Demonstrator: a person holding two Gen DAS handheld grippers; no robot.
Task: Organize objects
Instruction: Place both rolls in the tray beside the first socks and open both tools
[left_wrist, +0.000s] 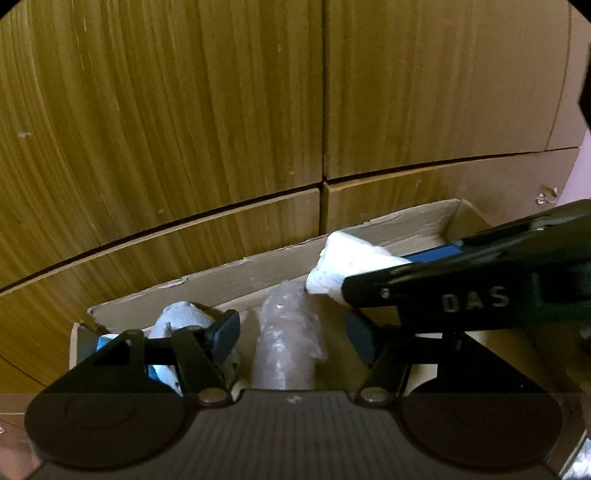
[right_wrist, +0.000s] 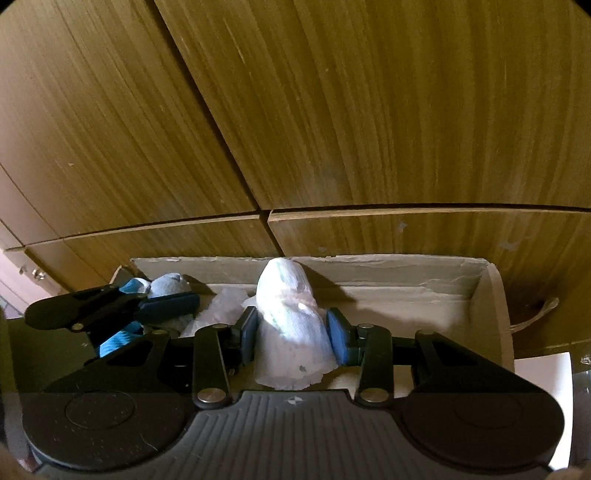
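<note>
An open cardboard box (left_wrist: 258, 273) stands against wooden cabinet fronts. My left gripper (left_wrist: 291, 338) is open over the box's left part, with a clear bubble-wrap bundle (left_wrist: 288, 339) lying between its fingers and gaps on both sides. A grey-blue wrapped bundle (left_wrist: 177, 314) lies behind its left finger. My right gripper (right_wrist: 293, 338) is shut on a white wrapped bundle (right_wrist: 288, 314), held upright over the middle of the box (right_wrist: 406, 280). In the left wrist view the same white bundle (left_wrist: 347, 266) sticks out of the right gripper (left_wrist: 369, 273). The left gripper (right_wrist: 162, 295) shows at the left in the right wrist view.
Wooden cabinet doors and drawer fronts (left_wrist: 221, 129) rise right behind the box. A white sheet (right_wrist: 543, 373) lies to the right of the box. A pink wall (left_wrist: 580, 166) and a small metal fitting (left_wrist: 546, 194) are at the far right.
</note>
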